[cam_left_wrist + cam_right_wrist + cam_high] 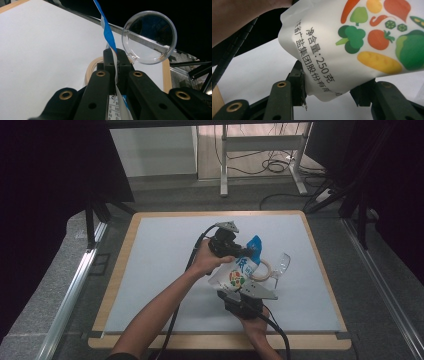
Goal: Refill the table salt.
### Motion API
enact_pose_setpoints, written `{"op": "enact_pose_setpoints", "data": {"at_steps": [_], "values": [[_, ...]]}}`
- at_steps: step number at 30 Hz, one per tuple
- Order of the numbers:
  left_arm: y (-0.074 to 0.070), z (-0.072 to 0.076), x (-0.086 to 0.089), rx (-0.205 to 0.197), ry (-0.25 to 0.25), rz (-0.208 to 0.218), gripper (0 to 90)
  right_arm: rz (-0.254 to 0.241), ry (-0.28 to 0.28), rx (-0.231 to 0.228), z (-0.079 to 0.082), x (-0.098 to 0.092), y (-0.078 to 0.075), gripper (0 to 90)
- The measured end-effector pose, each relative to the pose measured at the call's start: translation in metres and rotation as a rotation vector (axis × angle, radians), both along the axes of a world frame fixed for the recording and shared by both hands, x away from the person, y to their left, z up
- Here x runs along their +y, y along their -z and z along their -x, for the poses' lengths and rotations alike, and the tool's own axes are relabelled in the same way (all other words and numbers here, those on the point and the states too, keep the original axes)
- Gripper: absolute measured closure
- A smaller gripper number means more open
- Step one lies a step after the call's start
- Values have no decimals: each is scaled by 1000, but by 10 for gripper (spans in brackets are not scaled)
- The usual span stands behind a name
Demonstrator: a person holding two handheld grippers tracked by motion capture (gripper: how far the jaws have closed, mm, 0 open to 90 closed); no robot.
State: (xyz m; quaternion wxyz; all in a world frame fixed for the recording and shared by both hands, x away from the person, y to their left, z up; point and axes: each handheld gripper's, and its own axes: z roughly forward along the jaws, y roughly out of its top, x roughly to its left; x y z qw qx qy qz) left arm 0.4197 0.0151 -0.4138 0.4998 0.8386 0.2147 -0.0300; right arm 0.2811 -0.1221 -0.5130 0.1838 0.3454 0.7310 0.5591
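over the right half of the tabletop [165, 245], nearer the front edge than the back, high view: pouch [239, 271] is held up off the surface between both grippers. left gripper [244, 251] has it at the blue top strip, right gripper [239, 291] at the bottom end. tape ring [265, 270] and clear plastic cup [282, 264] sit just beside the pouch on its right-edge side, cup tipped on its side.

left gripper view: jaws pressed together on the pouch's top seal, blue-and-white edge [107, 27] running up out of the pinch. seal looks intact, no tear that i can see. cup mouth [149, 37] faces the camera just past the jaw tips, the ring [90, 68] peeks out behind the left jaw, white surface beyond.

right gripper view: jaws part way apart, pinching the pouch's lower corner [322, 82] across its width; left pad is on the film, the right one is at the pouch's edge, contact partly hidden. vegetable print and weight text read clean, pouch still looks full.

status, my read: pick-up and two-point grip are done. opening the pouch isn't started, and nothing is in the cup. left if that's the goal: tear or pull the top, get the cup upright, pour. can't tell from these whether the cup is the actual target.
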Motion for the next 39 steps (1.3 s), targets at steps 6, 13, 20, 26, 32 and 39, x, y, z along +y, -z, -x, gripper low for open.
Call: {"op": "enact_pose_setpoints", "data": {"at_steps": [6, 13, 20, 26, 32, 39], "values": [[-3, -2, -3, 1, 11, -18, 897, -24, 5, 11, 1, 1, -3, 541], [-4, -7, -6, 10, 20, -31, 897, -51, 13, 21, 0, 0, -7, 541], [-5, -9, -12, 16, 30, -45, 897, -66, 36, 38, 0, 3, -11, 542], [-4, -11, -15, 18, 34, -52, 897, -79, 47, 49, -2, 4, -13, 542], [-4, -13, -15, 21, 33, -57, 897, -92, 47, 56, -3, 5, -13, 542], [-4, -13, -14, 18, 36, -61, 897, -93, 43, 55, -3, 5, -12, 542]]}}
